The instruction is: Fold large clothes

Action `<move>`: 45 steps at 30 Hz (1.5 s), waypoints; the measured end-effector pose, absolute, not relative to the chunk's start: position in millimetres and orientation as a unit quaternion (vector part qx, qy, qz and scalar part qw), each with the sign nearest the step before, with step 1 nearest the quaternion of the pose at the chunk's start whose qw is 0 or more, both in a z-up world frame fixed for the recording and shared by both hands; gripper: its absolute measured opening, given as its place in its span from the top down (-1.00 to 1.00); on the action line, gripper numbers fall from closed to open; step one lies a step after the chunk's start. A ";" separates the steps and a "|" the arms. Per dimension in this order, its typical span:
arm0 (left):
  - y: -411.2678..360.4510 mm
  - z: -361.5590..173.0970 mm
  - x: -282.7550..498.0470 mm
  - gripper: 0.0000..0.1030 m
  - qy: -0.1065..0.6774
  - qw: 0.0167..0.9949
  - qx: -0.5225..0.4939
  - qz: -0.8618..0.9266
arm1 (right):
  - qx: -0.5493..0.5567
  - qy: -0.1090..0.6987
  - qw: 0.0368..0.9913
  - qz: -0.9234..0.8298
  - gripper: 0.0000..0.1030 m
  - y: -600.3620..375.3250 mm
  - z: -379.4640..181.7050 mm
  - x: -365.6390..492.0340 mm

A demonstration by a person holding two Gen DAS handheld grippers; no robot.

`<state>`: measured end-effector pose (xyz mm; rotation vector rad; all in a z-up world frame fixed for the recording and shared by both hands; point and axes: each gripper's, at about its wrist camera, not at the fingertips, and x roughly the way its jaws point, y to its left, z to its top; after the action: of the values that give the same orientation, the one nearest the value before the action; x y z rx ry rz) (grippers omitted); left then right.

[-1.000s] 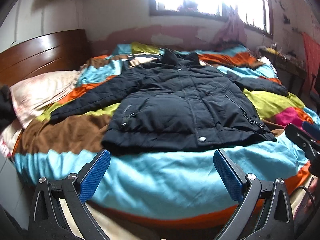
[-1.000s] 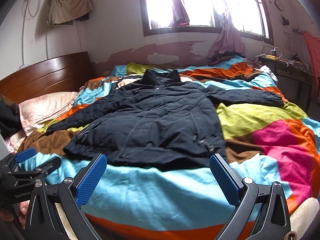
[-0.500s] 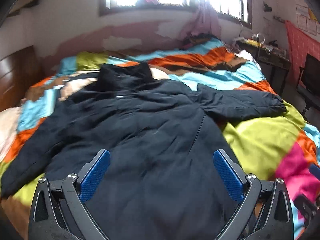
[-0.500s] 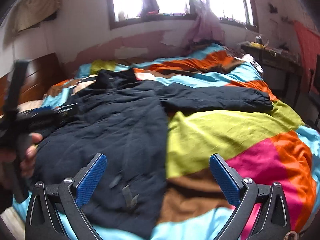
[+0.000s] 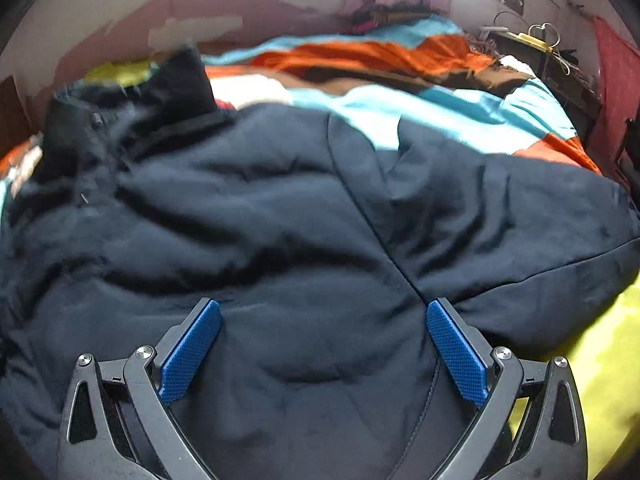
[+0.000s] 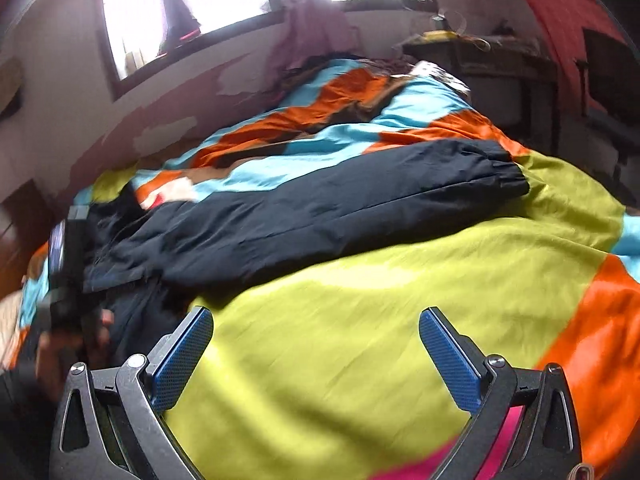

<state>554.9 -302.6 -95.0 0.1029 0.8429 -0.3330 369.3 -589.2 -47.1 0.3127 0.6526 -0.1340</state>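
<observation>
I've got the left gripper [image 5: 323,344] low over the jacket [image 5: 280,220], fingers spread wide with nothing between them, right above the seam where body meets sleeve. The jacket lies flat on the quilt [image 6: 360,300], collar [image 5: 176,80] toward the far wall. From the right wrist I see the sleeve [image 6: 360,192] stretched out across the quilt, cuff pointing toward the desk [image 6: 480,56] side. My right gripper [image 6: 316,356] is also wide open and empty, hanging over bare yellow-green quilt, well short of the sleeve. The left hand [image 6: 68,344] shows at that view's edge, blurred.

Risks as I read them: the padding is thick and slippery, so a shallow pinch by the left gripper could catch only the top layer, and the front would peel away from the back when lifted. If I close the right gripper here, I grab quilt, not sleeve, and drag the bedding under the jacket. The quilt is soft, so pressing down to get a bite could bunch both fabrics together. Both views are smeared, so my aim on that seam is not certain. A crooked sleeve fold would leave the bundle lopsided.
</observation>
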 end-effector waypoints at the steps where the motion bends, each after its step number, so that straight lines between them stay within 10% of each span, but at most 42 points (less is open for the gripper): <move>1: -300.1 -100.2 556.2 -0.98 0.407 0.898 0.046 -0.161 | 0.165 0.315 0.932 -0.071 -1.00 -599.9 -49.0 377.8; 13: -282.1 -113.2 544.8 -0.98 0.407 0.897 0.029 -0.169 | 0.362 0.310 0.861 -0.179 -1.00 -698.7 -76.5 462.3; 15: -282.6 -108.9 546.9 -0.98 0.418 0.892 0.025 -0.168 | 0.389 0.295 0.852 -0.191 -0.82 -708.3 -78.9 467.3; 17: -282.6 -103.9 546.5 -0.98 0.429 0.888 0.023 -0.161 | 0.397 0.296 0.843 -0.209 -0.13 -713.3 -80.4 472.3; 22: -276.2 -82.0 544.0 -0.98 0.449 0.878 0.028 -0.164 | 0.413 0.280 0.845 -0.191 0.74 -718.8 -72.0 476.6; 34: -161.6 5.2 517.1 -0.98 0.422 0.892 -0.019 -0.160 | 0.091 0.145 0.985 -0.014 0.80 -498.0 89.8 475.5; 45: 19.6 22.4 492.3 -0.98 0.400 0.907 -0.079 -0.103 | 0.011 0.203 0.968 0.146 0.80 -277.9 45.9 499.5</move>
<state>492.3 19.6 22.4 -0.1639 0.8263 -0.2119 499.5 -277.9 45.9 0.0218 0.4098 0.2961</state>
